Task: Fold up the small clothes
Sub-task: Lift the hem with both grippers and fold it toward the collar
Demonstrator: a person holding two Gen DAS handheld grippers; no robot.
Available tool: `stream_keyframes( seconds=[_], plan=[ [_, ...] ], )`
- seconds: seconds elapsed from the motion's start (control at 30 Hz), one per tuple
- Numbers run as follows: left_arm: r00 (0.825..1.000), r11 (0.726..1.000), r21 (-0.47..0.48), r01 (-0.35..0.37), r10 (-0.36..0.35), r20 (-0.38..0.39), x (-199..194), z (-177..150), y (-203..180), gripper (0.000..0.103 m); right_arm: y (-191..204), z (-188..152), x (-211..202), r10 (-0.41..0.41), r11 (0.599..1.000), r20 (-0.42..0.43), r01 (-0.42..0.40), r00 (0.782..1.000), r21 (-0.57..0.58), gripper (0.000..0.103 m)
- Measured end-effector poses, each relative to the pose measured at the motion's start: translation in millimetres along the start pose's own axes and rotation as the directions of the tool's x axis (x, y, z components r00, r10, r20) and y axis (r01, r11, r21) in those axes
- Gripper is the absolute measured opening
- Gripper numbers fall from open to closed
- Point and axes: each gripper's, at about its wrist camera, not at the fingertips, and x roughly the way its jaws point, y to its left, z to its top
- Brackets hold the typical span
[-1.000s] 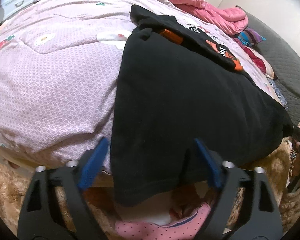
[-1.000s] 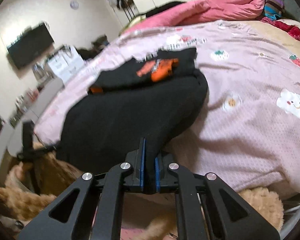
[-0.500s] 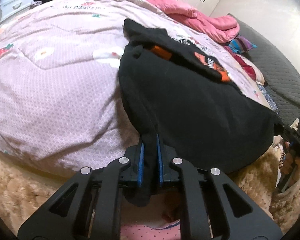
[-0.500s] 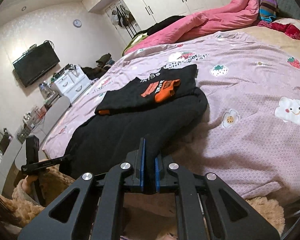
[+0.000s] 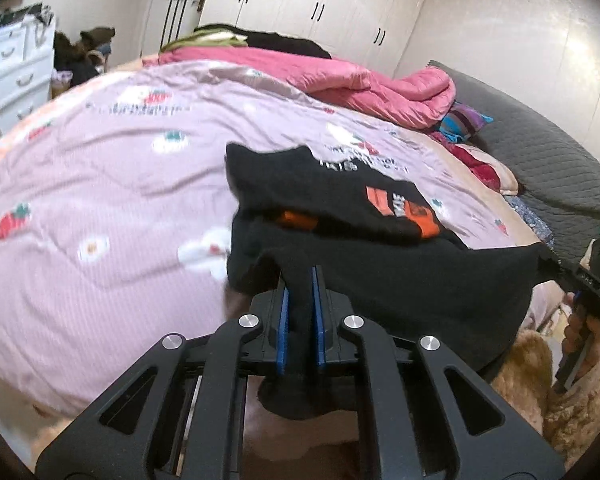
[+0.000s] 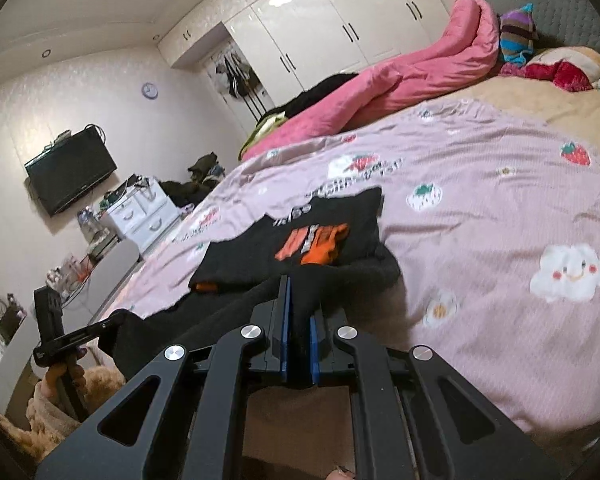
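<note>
Left gripper: fingers pinching a bunched corner of the black garment, seen at 6 o'clock in the left wrist view; cloth hangs out below the blue pads.
Right gripper: fingers pinching another corner of the same garment, at 6 o'clock in the right wrist view.
Garment: stretched between the two grippers at the near edge of the bed, its hem raised off the quilt, its far part resting on the quilt.
Folded shirt: black with an orange print, lying flat on the quilt at 12 o'clock of the right gripper, just beyond the held garment and touching it.
Quilt: pale pink with strawberry and cloud prints, covering the bed.
Pink duvet: heaped at the far side of the bed, toward 1 o'clock.
Hands: a hand grips the left gripper's handle at 8 o'clock in the right wrist view.
Room: white wardrobes along the far wall; a television at 9 o'clock.
</note>
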Motion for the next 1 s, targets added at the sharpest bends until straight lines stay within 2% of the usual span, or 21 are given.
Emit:
stream_keyframes(
  seconds=[0.4,1.0],
  plan=[
    [0.997,0.998,0.017,-0.067,0.067,0.023,18,31,6,0.004,3,38,16,-0.052,0.997,0.034,0.054,0.998,-0.056,0.007],
    [0.997,0.997,-0.008,-0.07,0.071,0.018,49,68,18,0.004,-7,66,44,-0.053,0.998,0.057,0.055,0.997,-0.023,0.007]
  ],
)
